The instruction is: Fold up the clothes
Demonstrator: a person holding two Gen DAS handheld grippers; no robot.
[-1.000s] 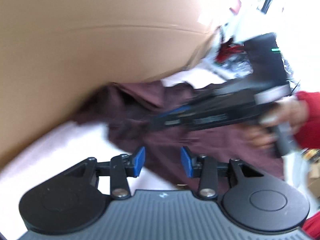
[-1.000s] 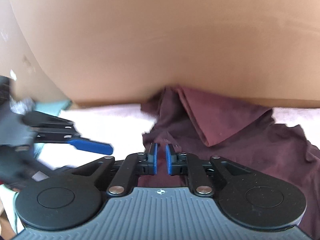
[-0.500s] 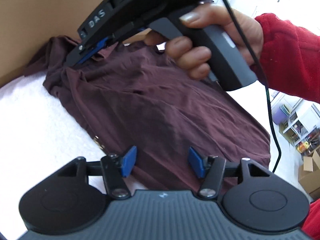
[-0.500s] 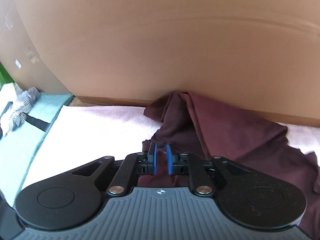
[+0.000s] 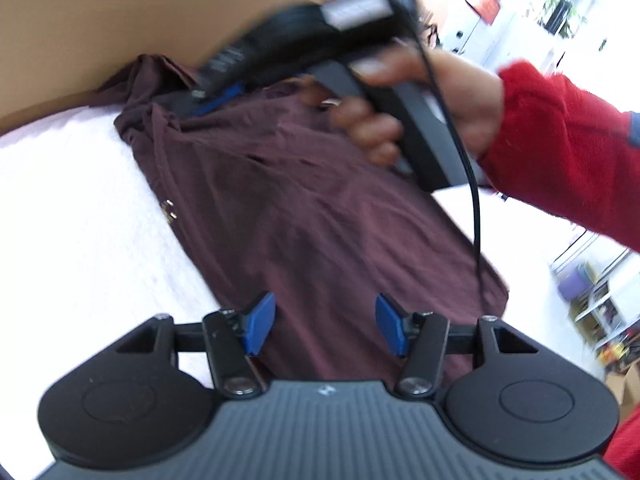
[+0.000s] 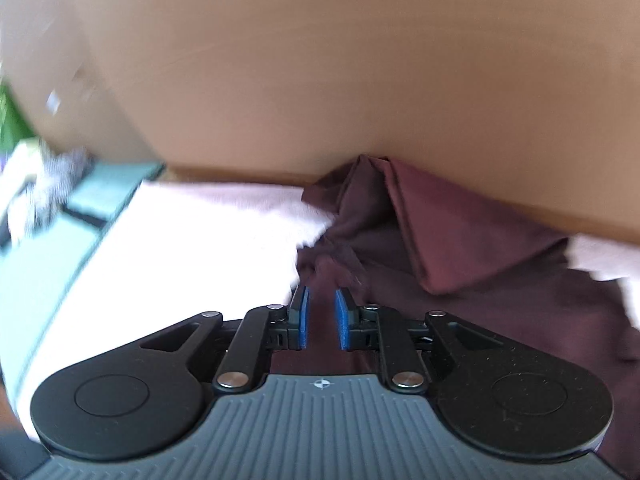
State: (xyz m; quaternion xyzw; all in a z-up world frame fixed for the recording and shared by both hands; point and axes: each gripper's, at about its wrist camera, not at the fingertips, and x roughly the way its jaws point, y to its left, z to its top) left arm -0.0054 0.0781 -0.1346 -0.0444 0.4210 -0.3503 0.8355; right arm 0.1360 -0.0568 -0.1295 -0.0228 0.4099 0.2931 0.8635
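Right gripper [image 6: 321, 322] has just opened slightly, empty, over the maroon shirt's [image 5: 304, 216] collar end at frame centre. Left gripper [image 5: 325, 330], wider than before, stands open and empty above the hem; fold not begun.

- A white fluffy-covered surface [image 5: 72, 208] carries the things.
- A dark maroon cloth shirt [image 5: 304, 216] lies spread on it, touching the brown cardboard wall [image 6: 320, 80].

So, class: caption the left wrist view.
Open left gripper over maroon shirt; right gripper at its collar.
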